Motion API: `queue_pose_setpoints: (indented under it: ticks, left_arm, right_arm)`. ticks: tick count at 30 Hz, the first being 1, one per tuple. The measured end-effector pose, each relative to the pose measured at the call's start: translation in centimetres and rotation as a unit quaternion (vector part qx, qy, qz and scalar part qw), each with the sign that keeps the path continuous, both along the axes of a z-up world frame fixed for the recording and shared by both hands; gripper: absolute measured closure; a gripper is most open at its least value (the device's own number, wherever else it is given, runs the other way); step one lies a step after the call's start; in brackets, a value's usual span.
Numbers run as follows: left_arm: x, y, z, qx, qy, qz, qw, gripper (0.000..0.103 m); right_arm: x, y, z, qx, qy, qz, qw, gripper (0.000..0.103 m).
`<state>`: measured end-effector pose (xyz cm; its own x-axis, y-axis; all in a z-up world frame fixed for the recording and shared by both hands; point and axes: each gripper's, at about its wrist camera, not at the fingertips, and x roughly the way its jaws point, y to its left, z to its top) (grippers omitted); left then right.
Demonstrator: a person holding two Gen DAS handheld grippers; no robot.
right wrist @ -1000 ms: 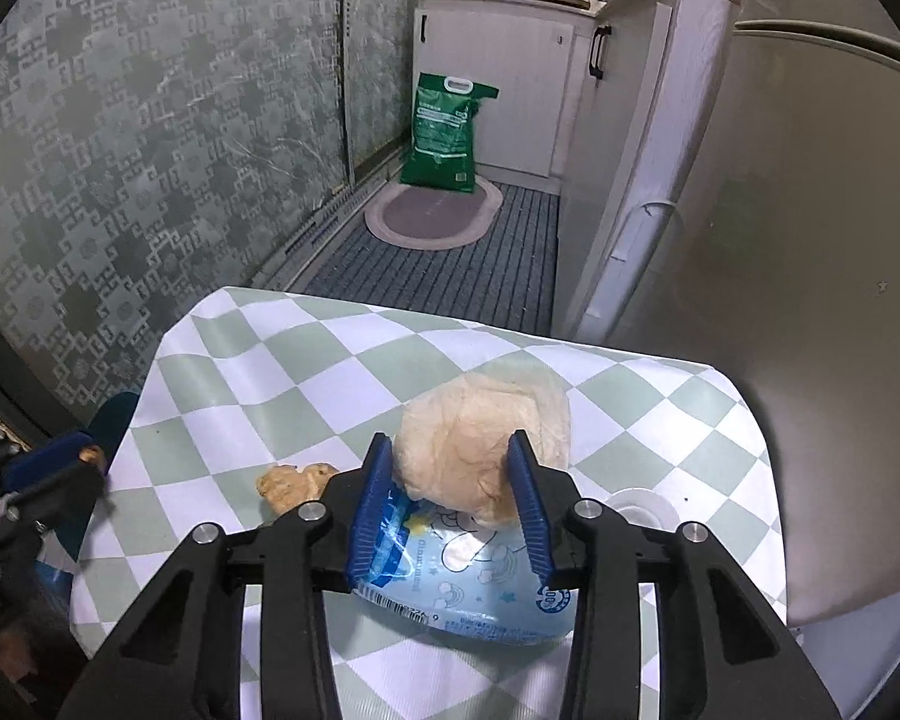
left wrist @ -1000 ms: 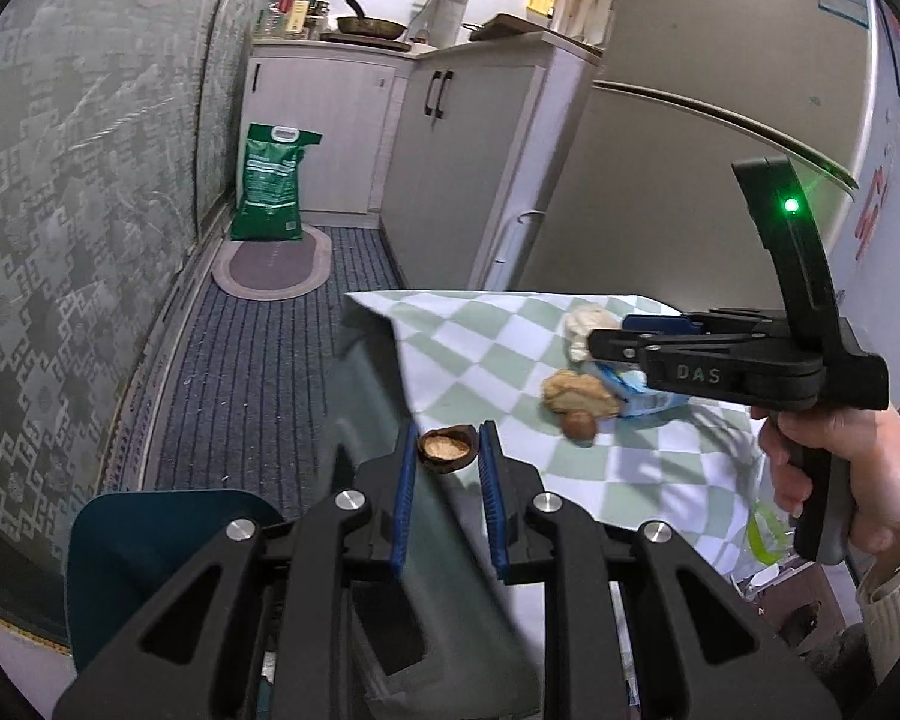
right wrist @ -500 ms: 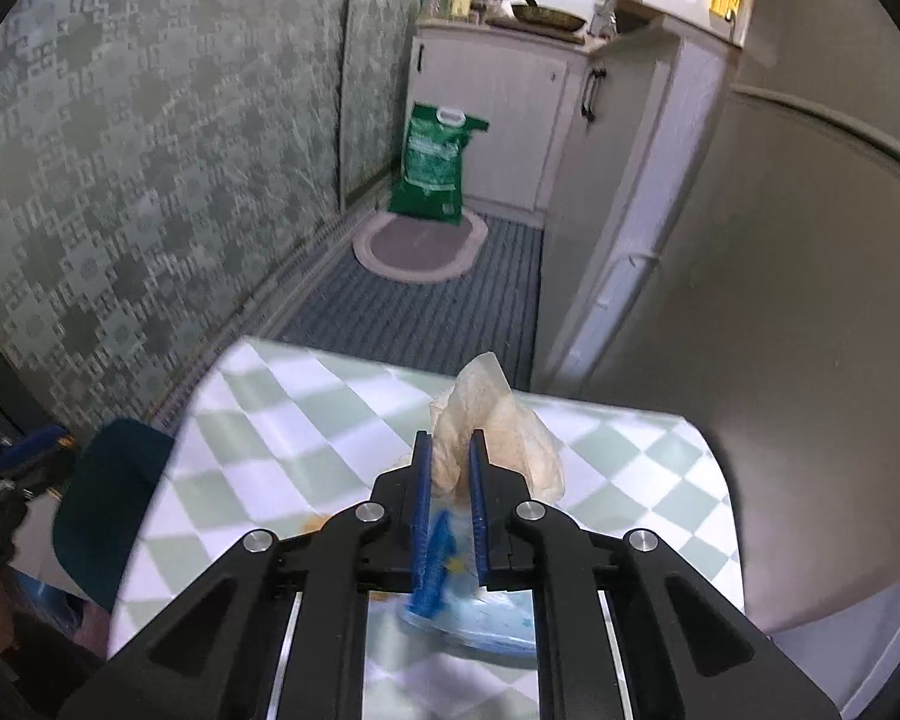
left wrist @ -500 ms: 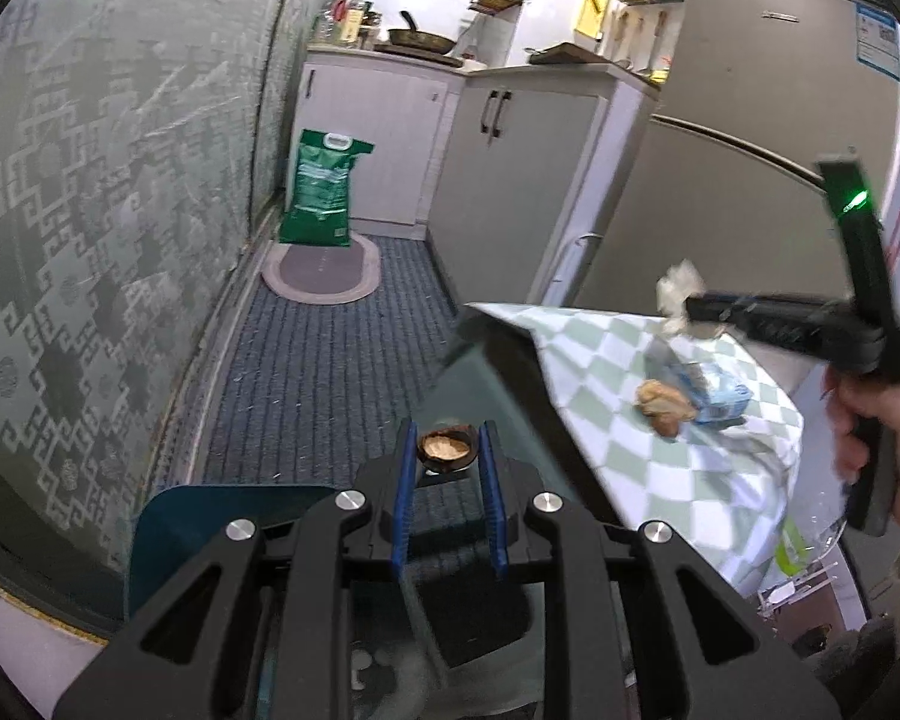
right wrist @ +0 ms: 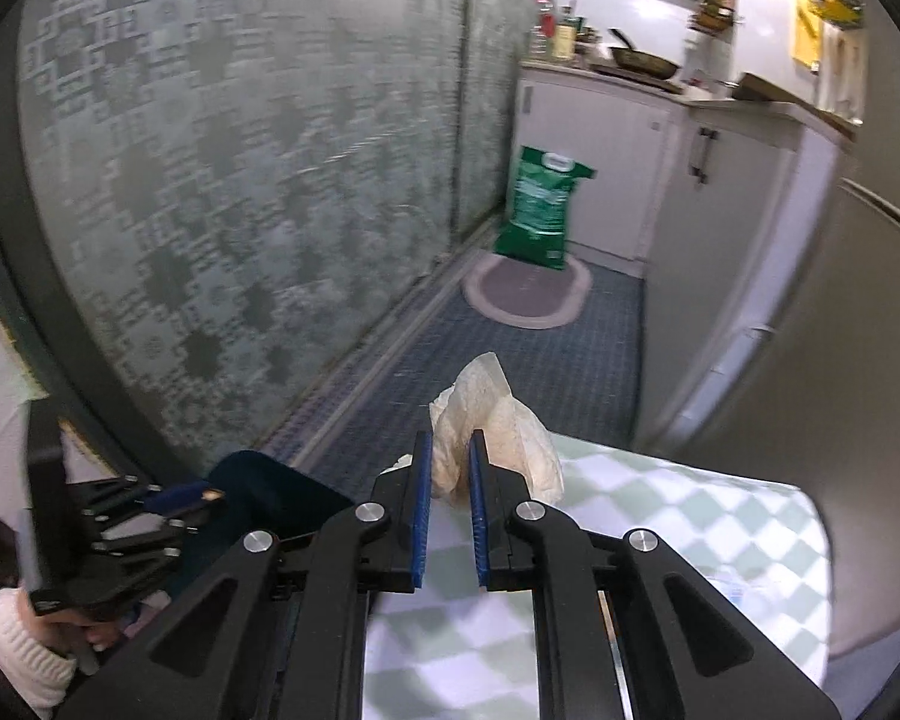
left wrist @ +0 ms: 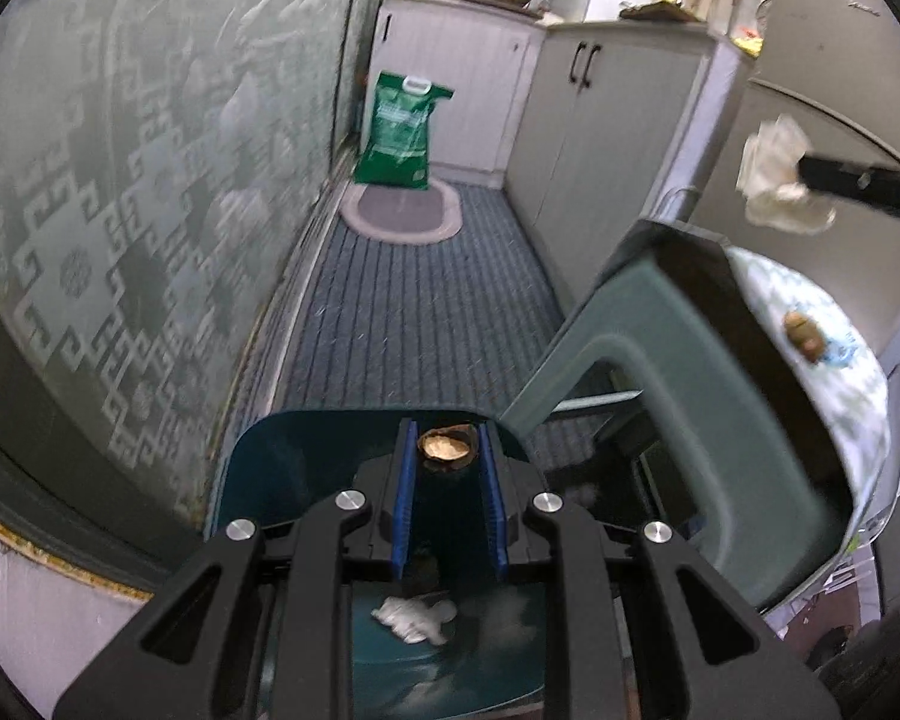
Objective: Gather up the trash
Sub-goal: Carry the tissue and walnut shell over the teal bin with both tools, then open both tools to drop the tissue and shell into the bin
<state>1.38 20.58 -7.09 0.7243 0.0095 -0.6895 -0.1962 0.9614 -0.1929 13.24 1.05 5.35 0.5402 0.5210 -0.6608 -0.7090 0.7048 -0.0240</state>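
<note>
Crumpled tissue [right wrist: 492, 420], base hidden between fingers [right wrist: 421, 498]

Your left wrist camera looks forward and down along its jaws, close over the open teal bin [left wrist: 282, 462], with the grey chair [left wrist: 660, 372] and the checked counter [left wrist: 834, 396] off to its right. Your right wrist camera sits just above that counter [right wrist: 690, 534], tilted down its own jaws. Both face along the same corridor: each shows the green bag [left wrist: 399, 132] [right wrist: 540, 210], the oval mat [left wrist: 402, 213] [right wrist: 525, 294] and the patterned wall [left wrist: 120, 192] [right wrist: 210, 180].
</note>
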Motion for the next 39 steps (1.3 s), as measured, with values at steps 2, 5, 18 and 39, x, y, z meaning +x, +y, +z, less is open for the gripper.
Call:
queue_pose_setpoints:
  ticks: [2,5,18,39]
  left_arm:
    - [-0.2,0.5,-0.9,-0.003,0.013,0.000,0.9999,0.081]
    - [-0.3,1.0,-2.4,-0.006,0.036,0.001,0.9993,0.081]
    - [-0.8,2.6,-8.2,-0.006,0.139,0.004,0.9902,0.081]
    - [-2.4,3.9,-4.5,0.002,0.077,0.022,0.9968,0.078]
  right_arm:
    - [-0.5,1.0,-0.2,0.005,0.011,0.014,1.000,0.091]
    - [-1.4,2.8,-0.7,0.015,0.032,0.033,0.999,0.091]
    - [-4.3,9.5,-4.9,-0.021,0.081,0.088,0.993,0.091]
    - [-5.8,13.0,-11.5,-0.074,0.132,0.103,0.983,0.092]
